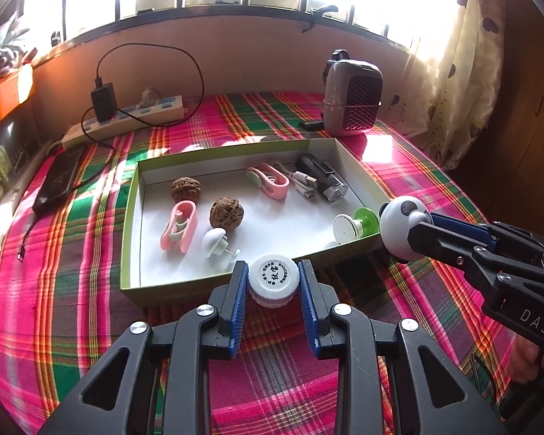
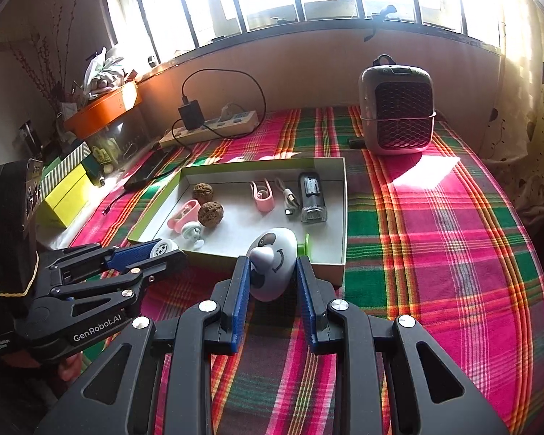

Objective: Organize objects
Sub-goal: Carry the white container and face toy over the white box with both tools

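While my left tongs clamp a small white jar by its sides at the near wall of the green box, my right tongs grip a panda-faced toy between their blue pads, at the box's near right corner. Two walnuts, pink clips and a black flashlight lie inside the box on the plaid worktop.

- Left wrist view looks close along its fingers toward the shallow box.
- Right wrist view faces likewise; both share the box, plaid cloth and window.
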`<state>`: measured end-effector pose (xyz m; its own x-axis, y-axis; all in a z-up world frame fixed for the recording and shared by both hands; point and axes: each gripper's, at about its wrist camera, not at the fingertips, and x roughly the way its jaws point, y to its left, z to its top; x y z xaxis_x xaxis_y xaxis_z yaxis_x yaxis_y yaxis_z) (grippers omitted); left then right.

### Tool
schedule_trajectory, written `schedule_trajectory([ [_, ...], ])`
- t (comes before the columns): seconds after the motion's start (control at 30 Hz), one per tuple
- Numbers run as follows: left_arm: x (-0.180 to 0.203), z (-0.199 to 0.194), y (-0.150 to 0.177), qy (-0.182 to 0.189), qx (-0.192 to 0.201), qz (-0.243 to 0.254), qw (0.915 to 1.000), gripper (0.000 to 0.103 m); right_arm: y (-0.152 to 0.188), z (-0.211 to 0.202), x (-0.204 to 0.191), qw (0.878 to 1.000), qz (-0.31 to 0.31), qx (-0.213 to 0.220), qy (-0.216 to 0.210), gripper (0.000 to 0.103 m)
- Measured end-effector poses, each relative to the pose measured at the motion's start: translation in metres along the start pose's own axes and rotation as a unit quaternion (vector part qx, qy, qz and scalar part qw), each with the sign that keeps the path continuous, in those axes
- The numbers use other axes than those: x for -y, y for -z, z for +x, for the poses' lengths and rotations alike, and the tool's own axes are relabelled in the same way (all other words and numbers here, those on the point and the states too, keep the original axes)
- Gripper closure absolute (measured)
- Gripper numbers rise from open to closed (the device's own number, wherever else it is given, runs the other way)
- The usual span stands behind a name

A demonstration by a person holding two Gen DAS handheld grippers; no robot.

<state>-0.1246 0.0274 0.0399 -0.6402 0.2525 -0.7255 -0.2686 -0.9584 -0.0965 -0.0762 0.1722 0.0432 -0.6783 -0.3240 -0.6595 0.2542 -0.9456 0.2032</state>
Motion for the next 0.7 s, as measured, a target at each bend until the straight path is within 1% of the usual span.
schedule_trajectory([
  [0.47,-0.009,0.01,-0.011,-0.002,-0.001,-0.012,0.9999,0.077,-0.029,0.015,-0.002,1.0,-0.012,0.003,-0.01,0.076],
  [0.7,-0.012,0.021,-0.021,-0.003,-0.005,-0.013,0.9999,0.077,-0.051,0.03,-0.001,1.0,-0.014,-0.002,-0.022,0.076],
])
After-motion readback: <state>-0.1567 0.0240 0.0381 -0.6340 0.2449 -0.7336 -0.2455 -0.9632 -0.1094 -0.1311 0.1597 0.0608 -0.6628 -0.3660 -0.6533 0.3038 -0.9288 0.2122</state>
